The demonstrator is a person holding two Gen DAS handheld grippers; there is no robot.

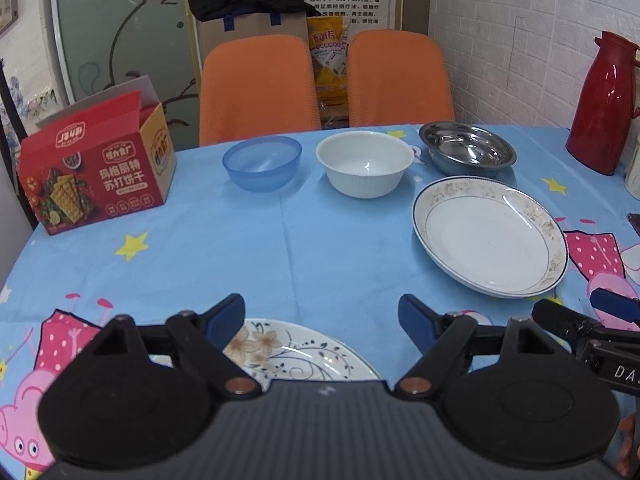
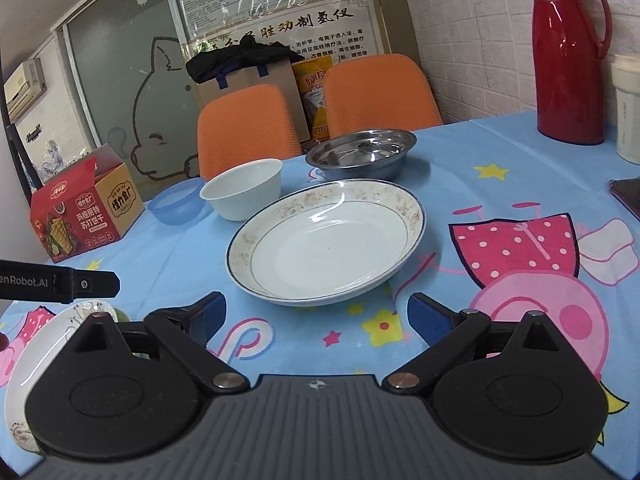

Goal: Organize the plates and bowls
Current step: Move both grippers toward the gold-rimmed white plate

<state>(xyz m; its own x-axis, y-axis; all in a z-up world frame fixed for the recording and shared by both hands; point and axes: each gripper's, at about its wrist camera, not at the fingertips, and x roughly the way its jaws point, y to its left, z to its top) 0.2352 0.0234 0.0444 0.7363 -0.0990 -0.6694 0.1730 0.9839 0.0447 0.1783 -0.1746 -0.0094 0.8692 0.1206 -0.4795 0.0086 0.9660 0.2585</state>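
On blue cloth, gold-flecked white plate (image 2: 326, 242)

Both cameras sit low at the near edge of the desk (image 1: 320, 240), each looking forward and down over its own claw toward the far chairs. The left view hangs close above the floral plate (image 1: 296, 354). The right view, further right, faces the rimmed plate (image 2: 326, 240) closely. Both share the bowls, steel dish (image 1: 467, 152), box and red jug (image 2: 570, 52).
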